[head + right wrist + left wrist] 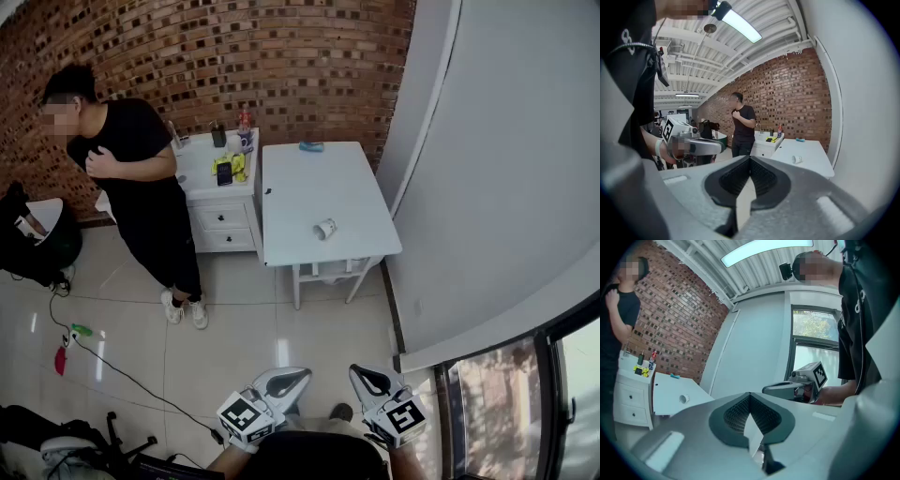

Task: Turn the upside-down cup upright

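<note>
A small white cup (pixel 324 229) rests near the front right corner of the white table (pixel 300 192), far ahead of me; it looks tipped on its side, though it is too small to be sure. The cup (pixel 684 399) shows tiny in the left gripper view, and the cup (pixel 797 159) is equally small in the right gripper view. My left gripper (pixel 298 375) and right gripper (pixel 358 370) hang side by side over the floor, well short of the table. The left gripper (pixel 750 394) and right gripper (pixel 750 158) are both shut, with nothing in them.
A person in black (pixel 141 187) stands left of a white drawer cabinet (pixel 220 202) that adjoins the table and carries bottles and small items. A blue object (pixel 311 146) lies at the table's far edge. A grey wall (pixel 487 169) runs along the right. Cables (pixel 103 361) cross the tiled floor.
</note>
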